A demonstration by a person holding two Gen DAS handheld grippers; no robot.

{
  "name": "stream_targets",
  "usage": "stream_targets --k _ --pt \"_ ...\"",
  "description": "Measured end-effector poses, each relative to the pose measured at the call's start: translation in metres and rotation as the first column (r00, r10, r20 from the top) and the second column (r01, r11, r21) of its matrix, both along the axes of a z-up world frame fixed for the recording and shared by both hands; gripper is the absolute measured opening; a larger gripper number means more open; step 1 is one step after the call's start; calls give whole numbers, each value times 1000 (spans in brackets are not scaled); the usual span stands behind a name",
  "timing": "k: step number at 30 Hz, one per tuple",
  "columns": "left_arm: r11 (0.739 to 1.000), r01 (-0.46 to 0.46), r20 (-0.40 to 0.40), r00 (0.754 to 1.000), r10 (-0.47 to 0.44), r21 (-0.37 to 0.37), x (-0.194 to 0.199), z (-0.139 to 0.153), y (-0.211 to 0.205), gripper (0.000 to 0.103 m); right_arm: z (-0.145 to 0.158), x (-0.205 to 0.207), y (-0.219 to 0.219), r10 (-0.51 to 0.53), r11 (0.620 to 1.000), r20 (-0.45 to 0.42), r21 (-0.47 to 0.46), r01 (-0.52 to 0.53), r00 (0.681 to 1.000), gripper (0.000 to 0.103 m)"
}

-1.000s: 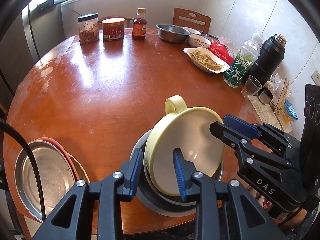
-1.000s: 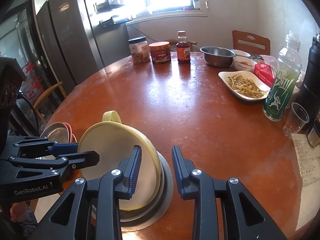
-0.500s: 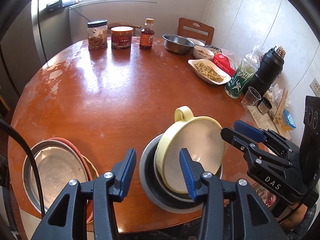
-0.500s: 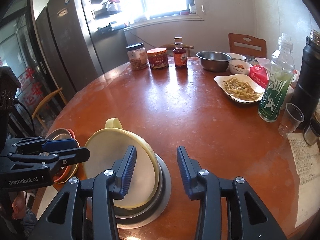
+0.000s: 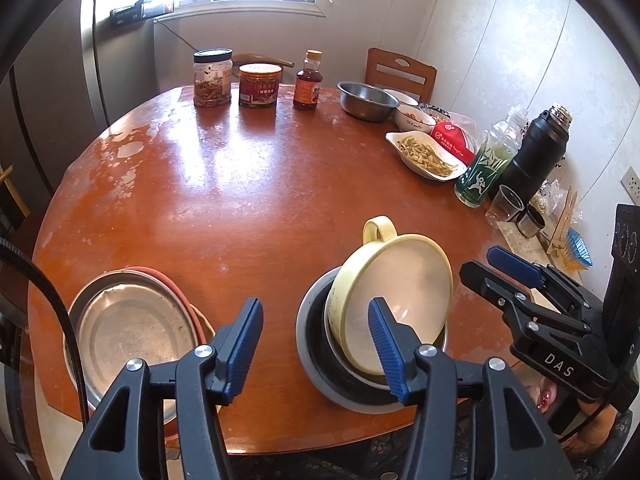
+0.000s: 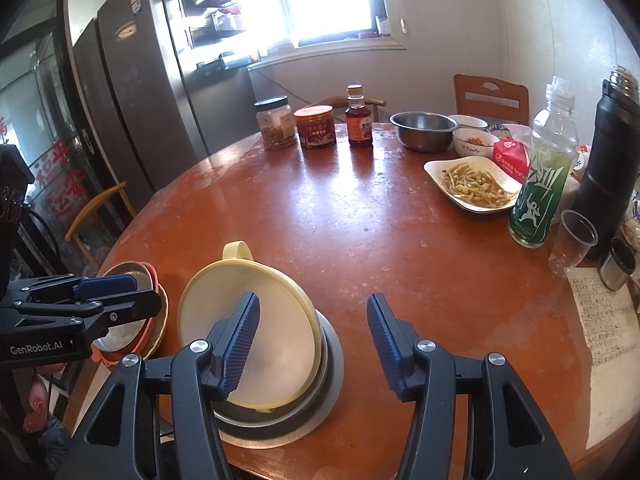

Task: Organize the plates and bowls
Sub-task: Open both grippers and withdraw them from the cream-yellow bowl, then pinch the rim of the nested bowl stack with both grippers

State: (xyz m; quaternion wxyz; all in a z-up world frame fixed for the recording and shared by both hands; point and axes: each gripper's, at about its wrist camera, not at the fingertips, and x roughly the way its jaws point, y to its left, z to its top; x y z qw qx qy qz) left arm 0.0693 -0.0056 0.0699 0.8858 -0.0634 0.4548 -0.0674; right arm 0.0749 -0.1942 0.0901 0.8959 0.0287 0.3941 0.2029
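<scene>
Now | left gripper [image 5: 316,346], right gripper [image 6: 314,346] opening, empty | yellow bowl [image 5: 394,300] tilted between, untouched

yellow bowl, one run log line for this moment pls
yellow bowl: tilted in steel bowl | left gripper: opening, empty | right gripper: opening, empty | plate stack: left

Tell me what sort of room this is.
Most likely a home kitchen or dining corner: a round wooden table carries jars, a dish of food and stacked plates and bowls, a tall steel fridge stands by the window, and wooden chairs sit around it.
</scene>
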Motion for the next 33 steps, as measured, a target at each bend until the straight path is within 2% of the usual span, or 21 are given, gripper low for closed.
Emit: stream_targets --k 8,10,19,22,29,33 --pt "1000 -8 -5 1000 8 8 -12 -4 -1 57 -1 -9 -6 -6 1000 -4 -4 6 1000 62" --pt "1000 -14 -2 1000 14 12 -15 -6 -1 61 -3 -12 -7 -6 1000 -6 -6 6 1000 62" --pt "999 -14 -25 1000 13 -30 -22 -21 3 63 -17 -21 -10 -4 1000 -44 -9 4 999 64" --pt "998 1 -47 999 -5 -68 -21 -29 3 64 -25 -22 -10 -7 1000 -82 18 8 997 70" --pt "992 -20 -98 995 7 -125 -9 -47 8 64 -47 -14 -13 -24 995 -200 88 43 980 71" --pt "987 -20 -128 992 -1 -159 -2 -55 8 64 -54 -8 -11 -23 992 -234 113 50 972 71"
